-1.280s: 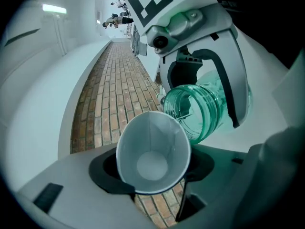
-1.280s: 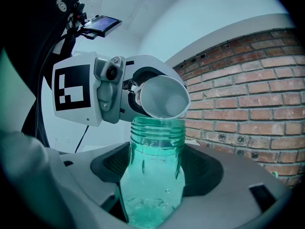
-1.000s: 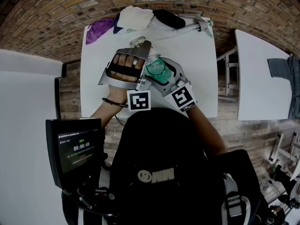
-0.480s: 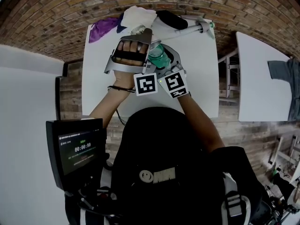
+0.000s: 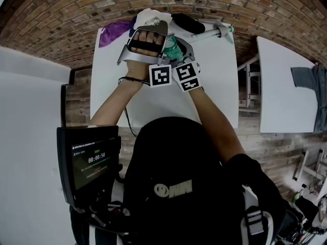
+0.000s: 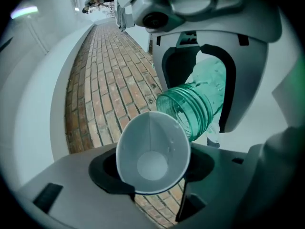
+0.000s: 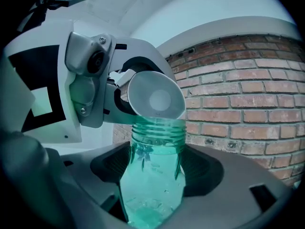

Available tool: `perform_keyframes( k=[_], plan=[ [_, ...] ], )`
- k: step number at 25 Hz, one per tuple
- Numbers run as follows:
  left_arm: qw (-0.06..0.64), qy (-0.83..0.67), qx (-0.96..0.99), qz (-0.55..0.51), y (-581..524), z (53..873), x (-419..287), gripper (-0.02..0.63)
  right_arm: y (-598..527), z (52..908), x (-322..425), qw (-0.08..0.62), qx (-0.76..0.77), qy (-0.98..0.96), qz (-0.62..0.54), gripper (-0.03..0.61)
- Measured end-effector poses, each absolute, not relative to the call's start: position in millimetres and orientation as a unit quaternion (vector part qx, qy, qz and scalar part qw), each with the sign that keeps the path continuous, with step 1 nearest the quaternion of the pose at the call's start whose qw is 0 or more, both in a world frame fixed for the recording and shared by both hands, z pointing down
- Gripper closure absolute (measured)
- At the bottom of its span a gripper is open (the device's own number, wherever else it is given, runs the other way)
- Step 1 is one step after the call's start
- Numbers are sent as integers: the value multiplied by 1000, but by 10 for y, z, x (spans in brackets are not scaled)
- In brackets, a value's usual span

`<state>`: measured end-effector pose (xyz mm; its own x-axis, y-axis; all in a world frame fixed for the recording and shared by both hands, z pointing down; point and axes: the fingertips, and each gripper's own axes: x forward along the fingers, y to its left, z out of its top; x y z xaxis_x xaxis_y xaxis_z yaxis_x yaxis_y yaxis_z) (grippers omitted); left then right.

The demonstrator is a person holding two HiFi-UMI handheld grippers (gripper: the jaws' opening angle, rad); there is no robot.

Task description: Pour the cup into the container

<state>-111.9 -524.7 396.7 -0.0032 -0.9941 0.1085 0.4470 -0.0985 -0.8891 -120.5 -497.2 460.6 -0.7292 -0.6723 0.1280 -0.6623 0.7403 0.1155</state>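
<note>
My left gripper [image 6: 152, 165] is shut on a white paper cup [image 6: 151, 149], which lies tipped on its side with its mouth facing the camera. Its inside shows only a few droplets. My right gripper [image 7: 155, 168] is shut on a clear green bottle [image 7: 152, 194] with a threaded open neck. In the right gripper view the cup [image 7: 155, 99] leans over the bottle's mouth, rim against the neck. In the head view both grippers are close together at the table's far end, the left [image 5: 149, 39] beside the right [image 5: 180, 52], with the bottle [image 5: 172, 47] between them.
The white table [image 5: 153, 103] carries a purple cloth [image 5: 110, 34], a white cloth [image 5: 148, 15] and a black item [image 5: 186, 22] along its far edge by the brick wall. A second white table [image 5: 281, 86] stands to the right. A small screen [image 5: 89, 162] sits near left.
Both hands have travelled together away from me towards the table's far edge, the cup and bottle staying mouth to mouth. Both grips are unchanged.
</note>
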Motion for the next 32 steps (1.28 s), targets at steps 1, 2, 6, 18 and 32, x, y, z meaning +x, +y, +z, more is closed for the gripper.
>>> perform_keyframes(
  k=[1,2,6,18,32],
  plan=[
    [583,334,-399,-624,-5277,3968,-1123,330,-5001,4602,-1213,81,359,-929,-31,250],
    [587,329,-395,-626,-5299,3968,-1120,330,-5021,4599,-1215,81,360,-929,-31,250],
    [606,313,-385,-622,-5301,3973,-1088,330,-5028,4600,-1209,79,359,-930,-34,250],
    [672,269,-350,-594,-5269,3938,-1065,330,-5024,4571,-1268,79,352,-932,-36,249],
    [663,279,-387,-576,-5254,3901,-1032,330,-5007,4559,-1239,77,346,-934,-37,250]
  ],
)
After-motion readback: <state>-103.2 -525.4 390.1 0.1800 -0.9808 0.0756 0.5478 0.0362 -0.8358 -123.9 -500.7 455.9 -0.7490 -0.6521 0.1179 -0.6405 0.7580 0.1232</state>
